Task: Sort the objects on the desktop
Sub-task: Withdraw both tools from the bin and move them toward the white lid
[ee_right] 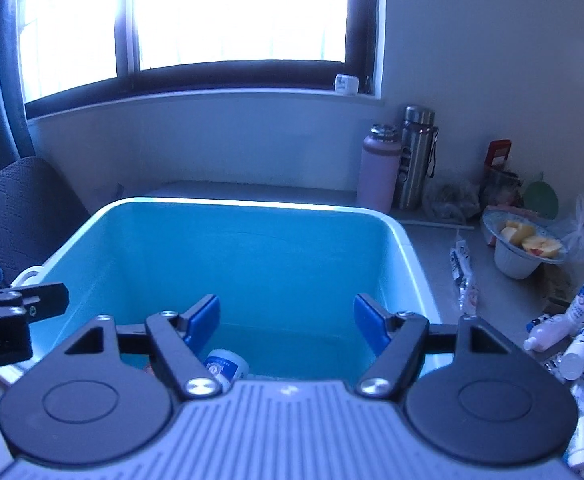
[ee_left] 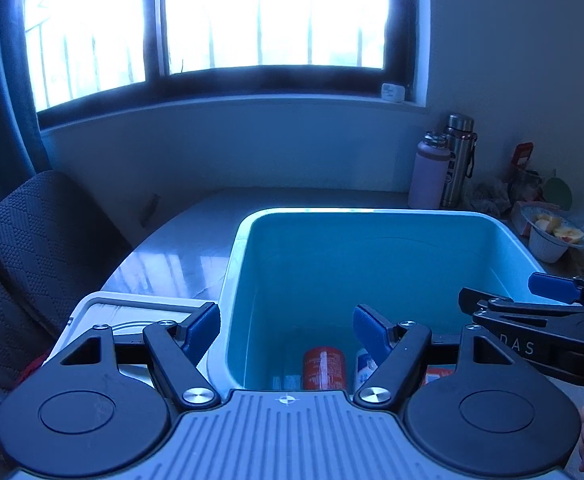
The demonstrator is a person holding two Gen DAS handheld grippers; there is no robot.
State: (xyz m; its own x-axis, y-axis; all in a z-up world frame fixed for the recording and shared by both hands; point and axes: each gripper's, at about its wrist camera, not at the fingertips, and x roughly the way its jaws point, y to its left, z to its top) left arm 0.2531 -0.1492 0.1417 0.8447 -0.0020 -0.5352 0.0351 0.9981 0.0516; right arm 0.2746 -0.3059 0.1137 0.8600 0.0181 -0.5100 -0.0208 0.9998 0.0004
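A deep blue bin (ee_left: 371,264) stands on the table and fills both views; it also shows in the right wrist view (ee_right: 252,248). On its floor lie a red can (ee_left: 323,368) and a white bottle (ee_left: 363,368); the right wrist view shows a white blue-labelled bottle (ee_right: 228,366) there. My left gripper (ee_left: 286,332) is open and empty, above the bin's near left rim. My right gripper (ee_right: 286,322) is open and empty, above the bin's near side. The right gripper shows in the left wrist view (ee_left: 547,300) at the right edge.
A white lid or tray (ee_left: 132,320) lies left of the bin. Two flasks (ee_right: 399,164) stand at the back wall. A bowl of cut fruit (ee_right: 527,244), plastic bags and several small white bottles (ee_right: 571,320) crowd the table to the right. A chair (ee_left: 32,248) stands at left.
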